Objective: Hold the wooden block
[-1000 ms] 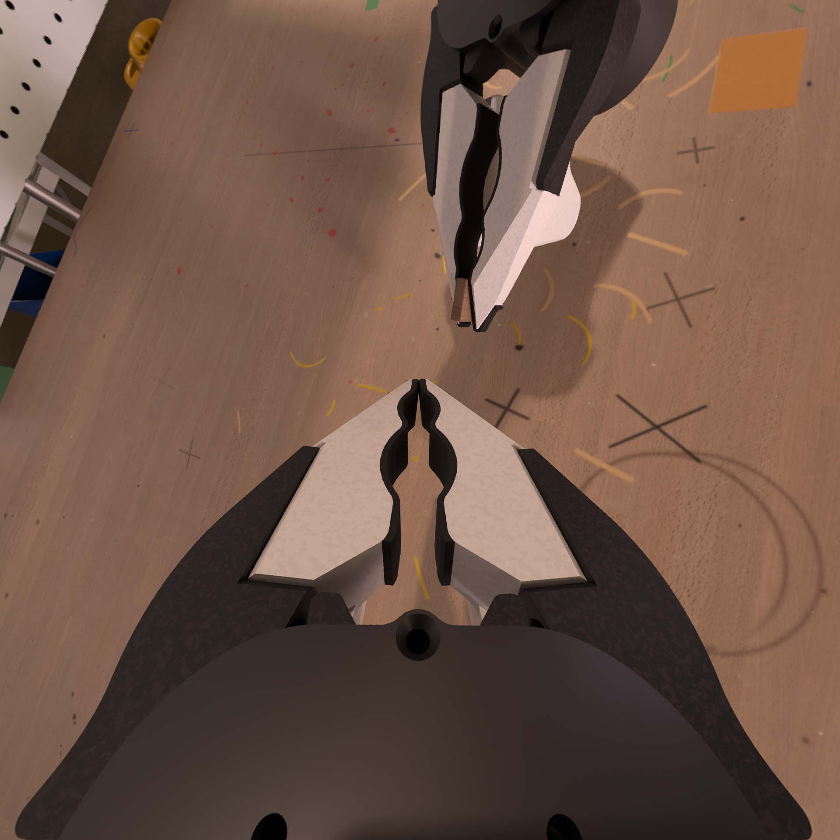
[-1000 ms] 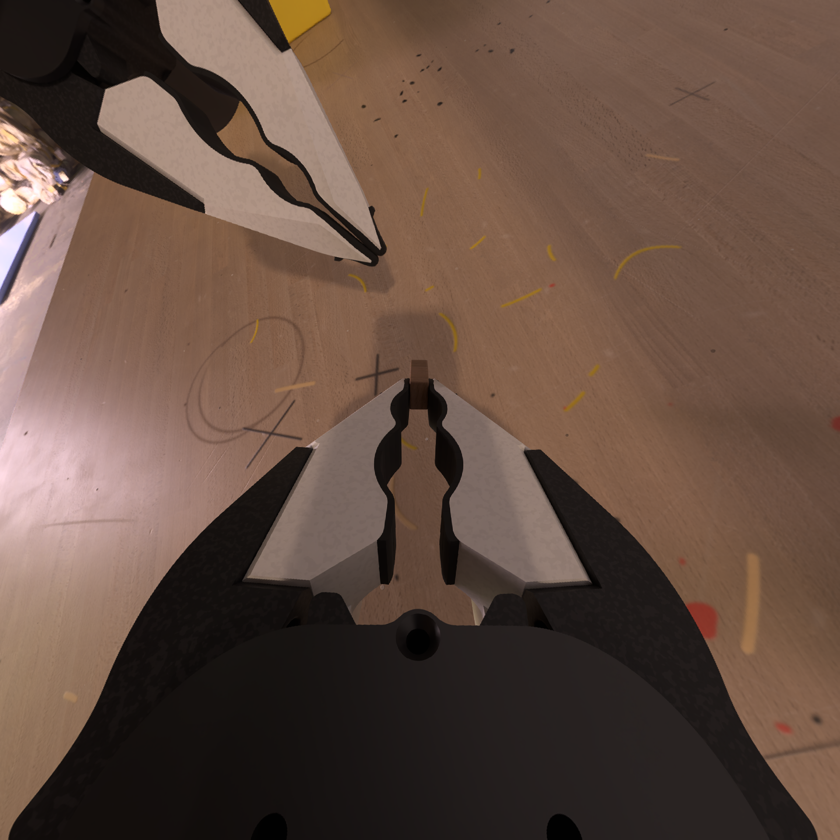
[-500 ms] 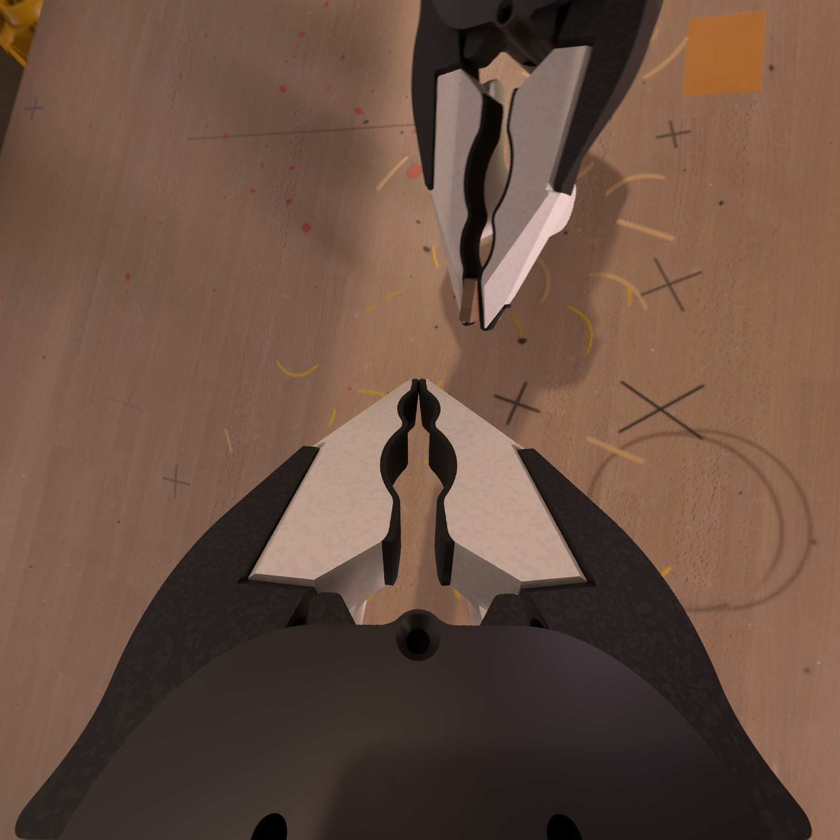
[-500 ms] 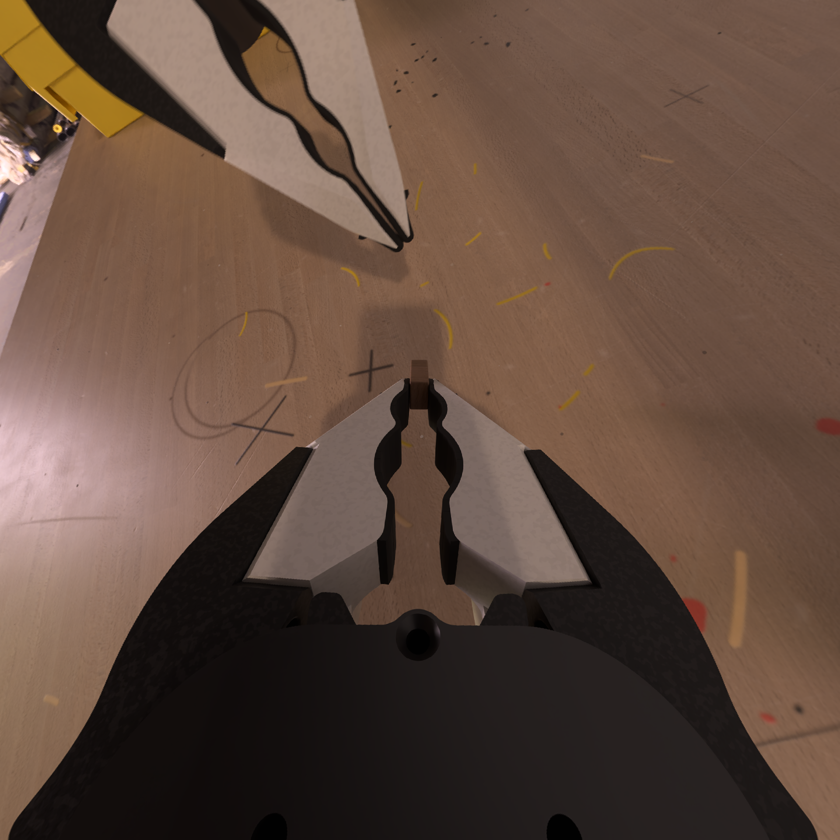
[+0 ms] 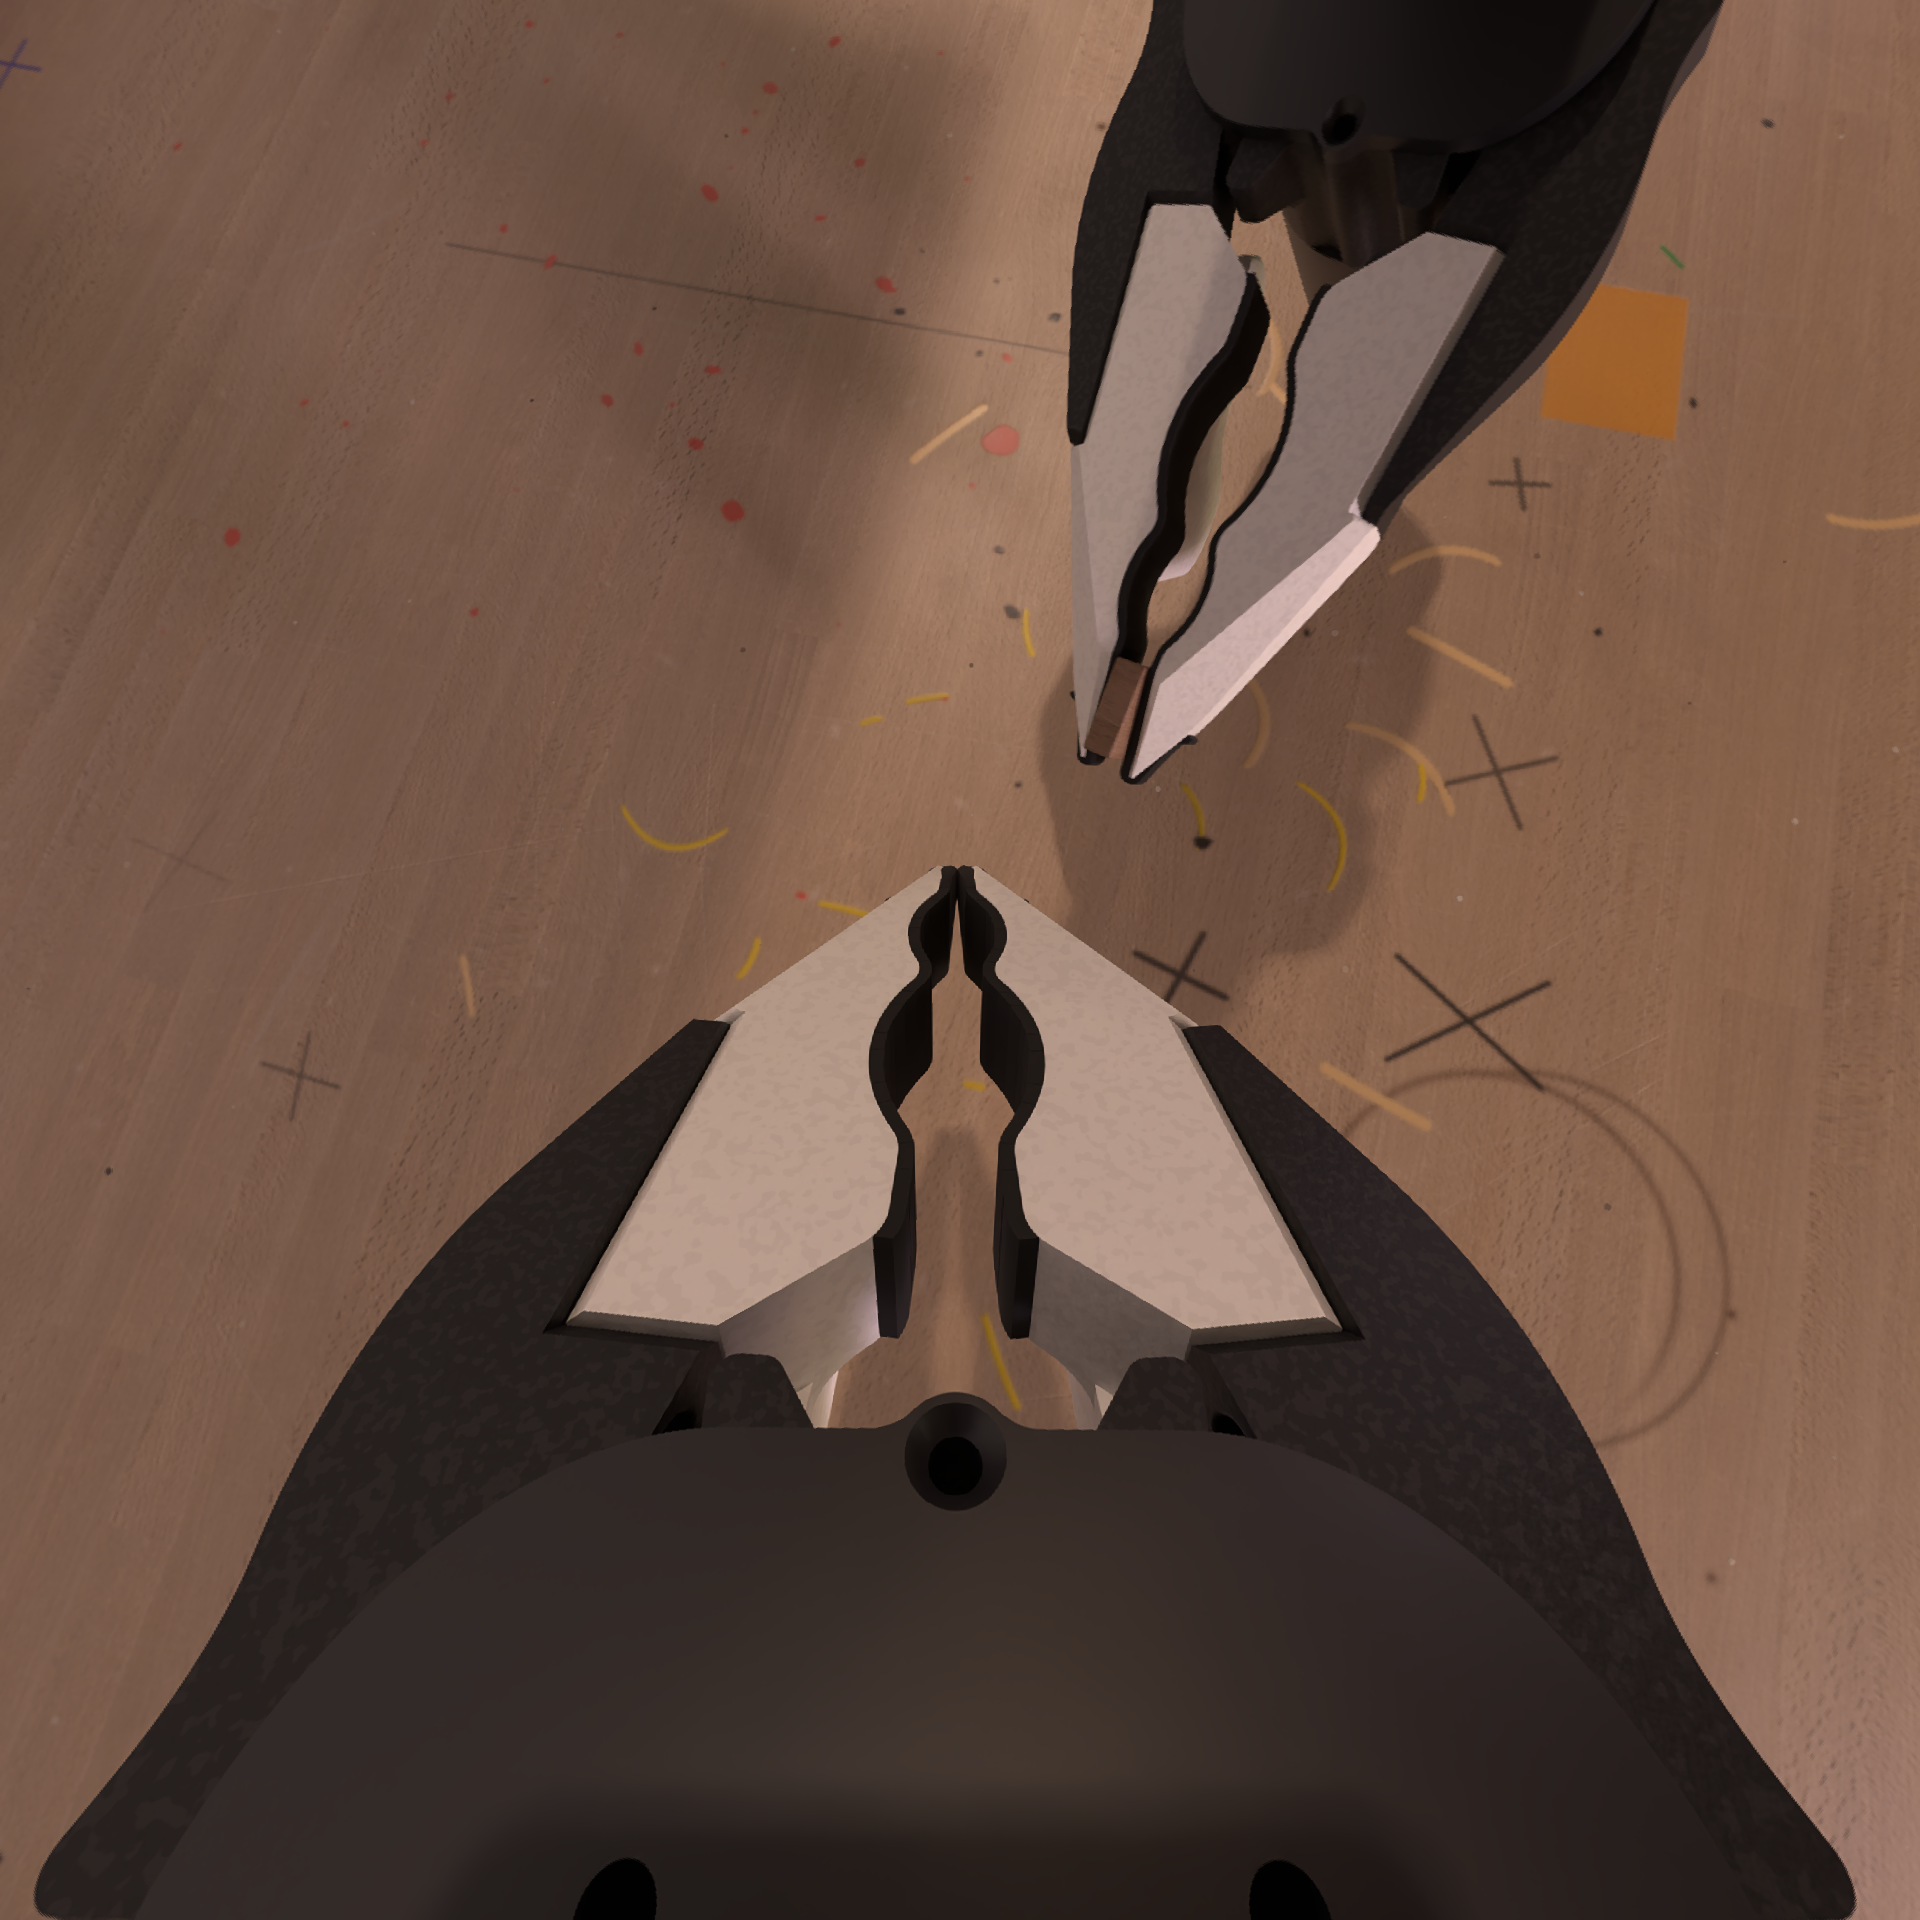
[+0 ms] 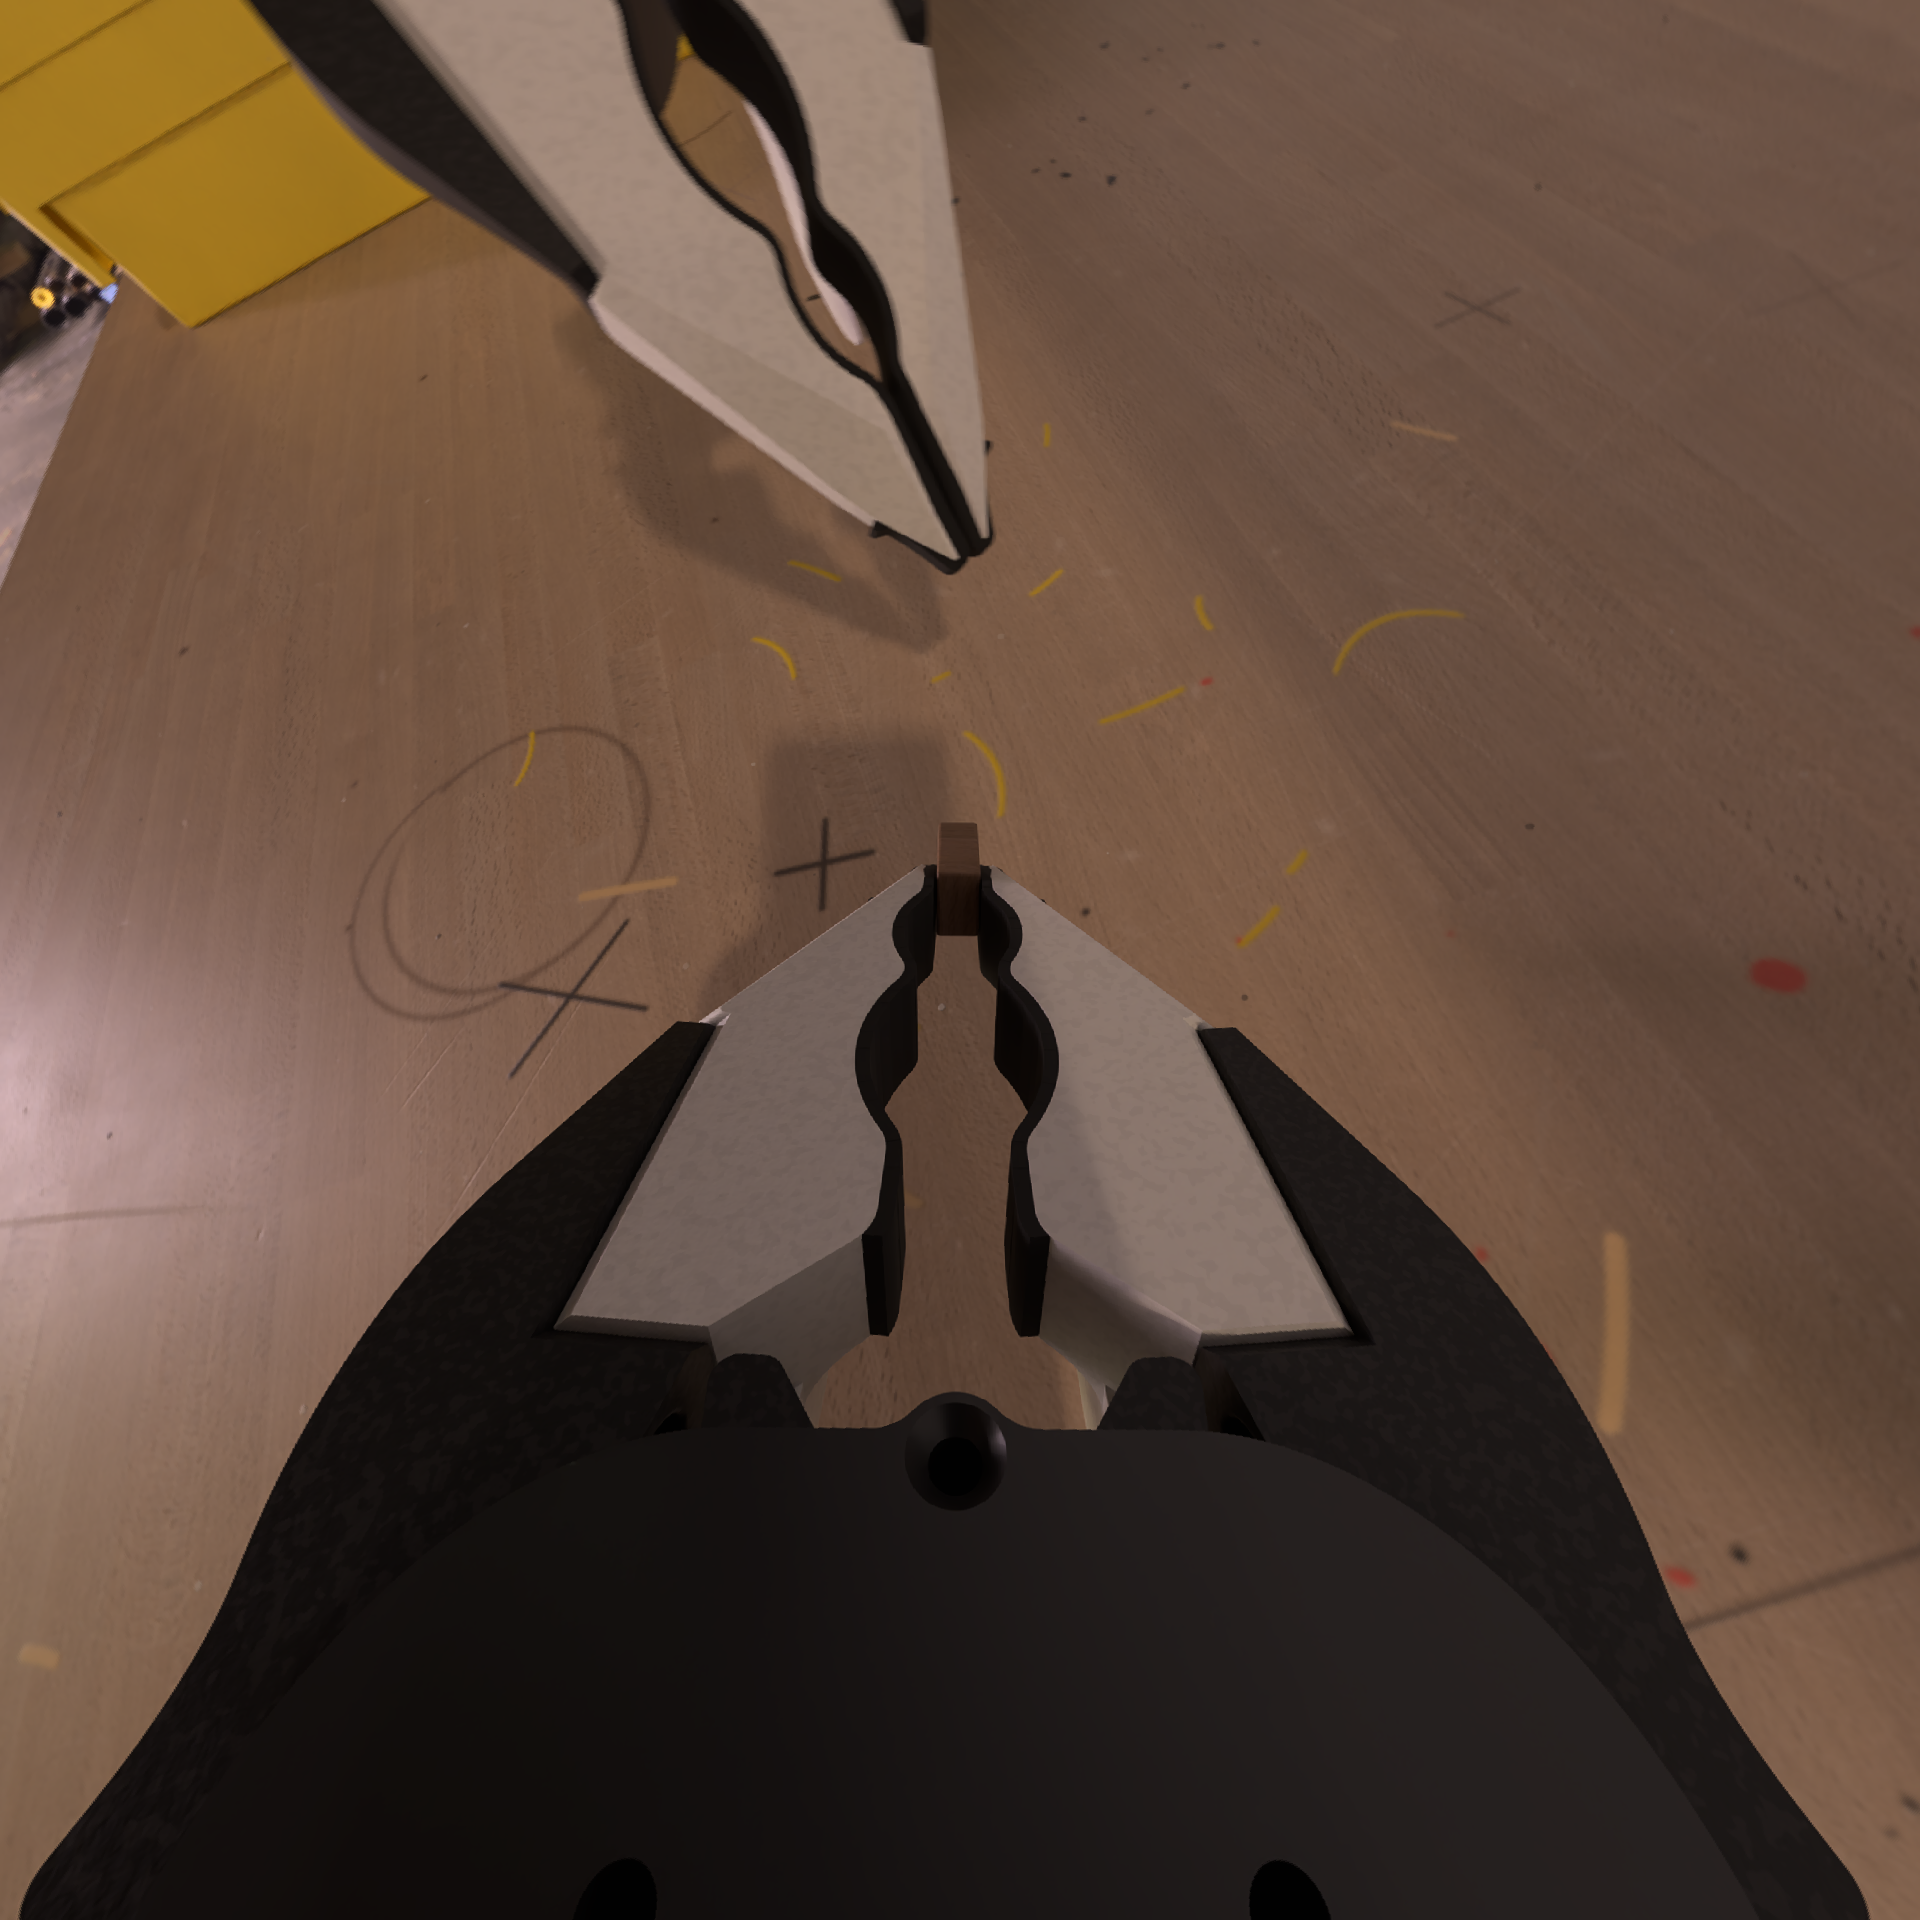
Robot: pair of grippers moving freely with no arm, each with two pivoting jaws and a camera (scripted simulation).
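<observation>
A small brown wooden block (image 6: 957, 883) is pinched upright between the tips of my right gripper (image 6: 957, 878), which is shut on it above the wooden table. The left wrist view shows the same block (image 5: 1117, 707) in the right gripper (image 5: 1124, 753) at the upper right. My left gripper (image 5: 957, 873) is shut and empty, its tips facing the right gripper's tips with a gap between them. In the right wrist view the left gripper (image 6: 961, 551) hangs at the upper left, pointing down toward the block.
The wooden tabletop (image 5: 416, 623) bears pencil crosses, drawn circles (image 6: 499, 873), yellow shavings and red paint specks. An orange square patch (image 5: 1614, 364) lies at the far right. A yellow box (image 6: 197, 177) stands at the back left in the right wrist view.
The two grippers have shifted relative to each other: the right gripper now sits farther right in the left wrist view, and the left gripper looms closer and more central in the right wrist view. Both stay shut.
</observation>
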